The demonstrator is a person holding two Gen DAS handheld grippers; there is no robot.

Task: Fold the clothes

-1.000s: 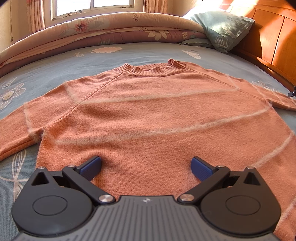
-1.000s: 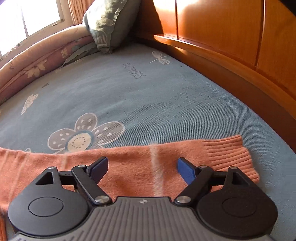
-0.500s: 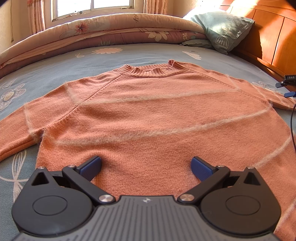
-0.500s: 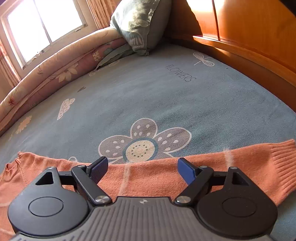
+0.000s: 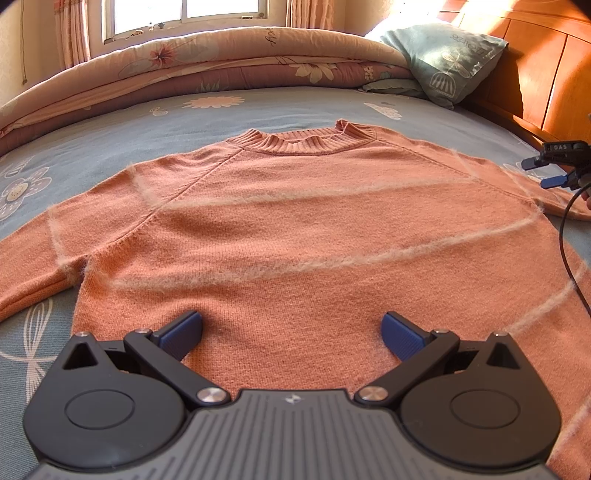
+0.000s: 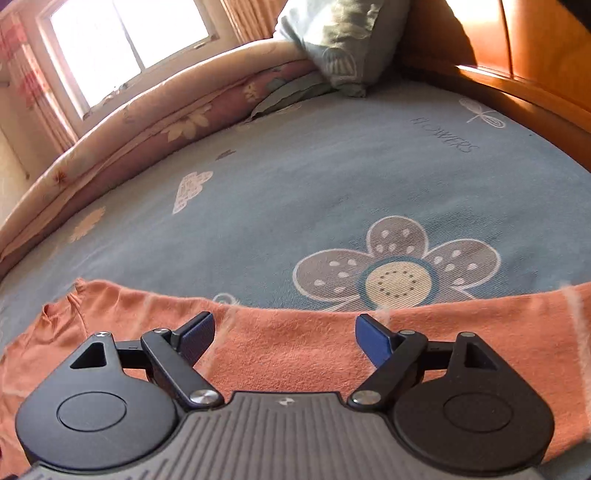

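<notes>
An orange knit sweater [image 5: 295,229] with pale fuzzy stripes lies flat on the blue flowered bedsheet [image 5: 110,122], collar away from me, both sleeves spread out. My left gripper [image 5: 291,326] hovers open over the lower body of the sweater, nothing between its blue pads. In the right wrist view my right gripper [image 6: 284,332] is open above the sweater's right sleeve [image 6: 295,343] near the shoulder, holding nothing. That same right gripper [image 5: 554,171] shows at the right edge of the left wrist view, over the sleeve.
A rolled floral quilt [image 5: 221,55] lies along the far side under a window [image 5: 184,14]. A grey-green pillow [image 5: 443,59] leans at the far right against the wooden headboard [image 5: 546,74]. A black cable [image 5: 565,251] hangs by the right gripper.
My right gripper has slid left along the sleeve from the cuff toward the shoulder, still open. It has come into the left wrist view. The left gripper has stayed put.
</notes>
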